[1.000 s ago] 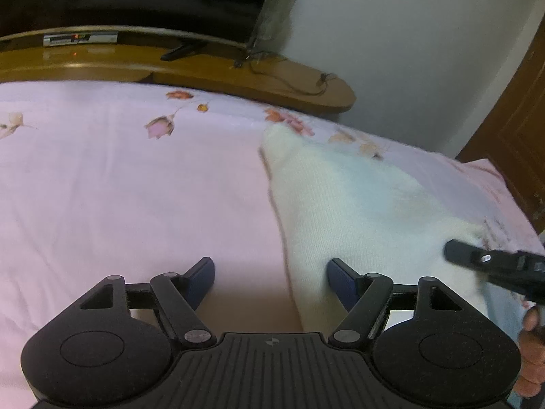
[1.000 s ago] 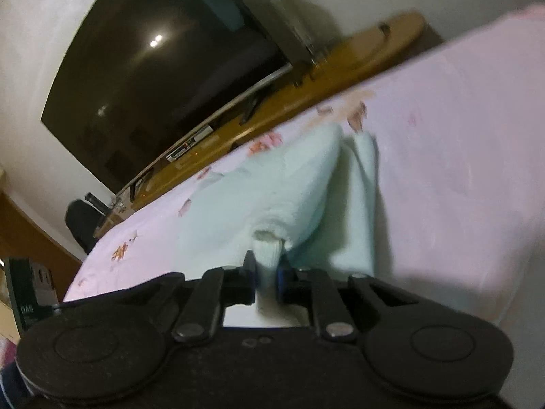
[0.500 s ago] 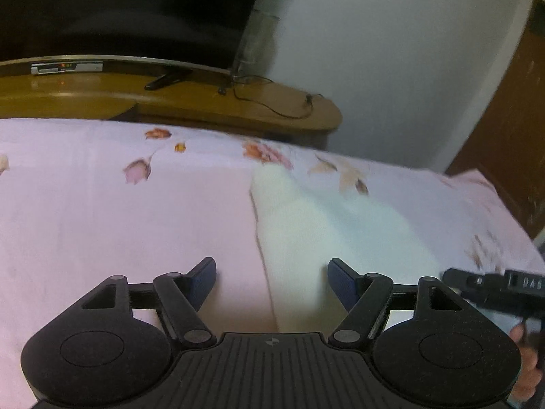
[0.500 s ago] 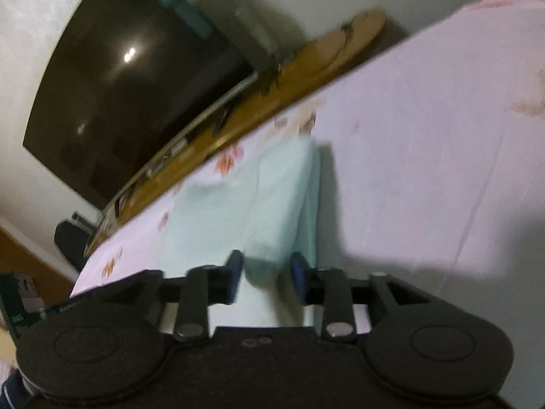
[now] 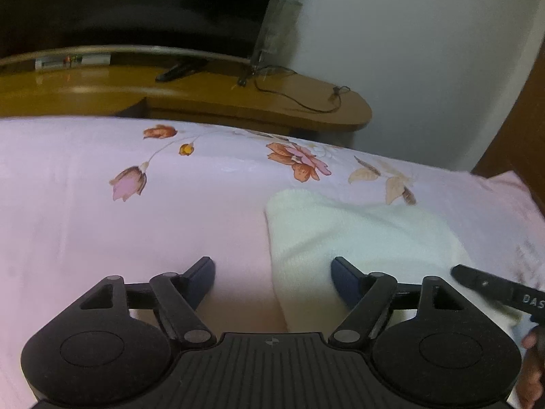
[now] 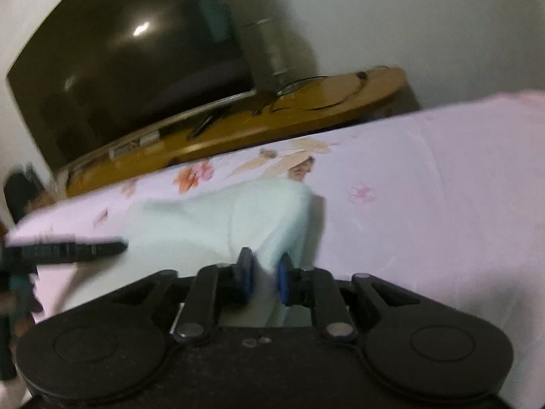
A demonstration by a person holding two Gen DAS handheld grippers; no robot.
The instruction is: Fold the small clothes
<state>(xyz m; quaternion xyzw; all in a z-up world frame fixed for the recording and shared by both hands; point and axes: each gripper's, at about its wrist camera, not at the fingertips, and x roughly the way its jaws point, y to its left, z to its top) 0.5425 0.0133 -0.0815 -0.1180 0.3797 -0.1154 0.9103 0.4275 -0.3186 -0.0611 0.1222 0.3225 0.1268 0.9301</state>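
Observation:
A white knitted garment (image 5: pixel 357 231) lies on the pink flowered bed sheet (image 5: pixel 102 238). My left gripper (image 5: pixel 272 266) hovers low over the garment's left edge, its jaws opening wide; the right fingertip is over the cloth, the left one over bare sheet. In the right wrist view the garment (image 6: pixel 211 218) rises in a fold that runs in between the blue pads of my right gripper (image 6: pixel 265 269). Its jaws are closing with a narrow gap left. Each view also shows the other gripper's finger at its edge.
Beyond the bed's far edge stands a wooden TV bench (image 5: pixel 238 99) with a dark television (image 6: pixel 119 68), a remote and a loose cable. A white wall and a brown door (image 5: pixel 524 109) close the right side. A hand (image 5: pixel 531 358) shows at the lower right.
My right gripper let go of the garment's small end, widened, then narrowed again around a fold, and rolled more level. My left gripper moved toward the bed's far edge, staying open.

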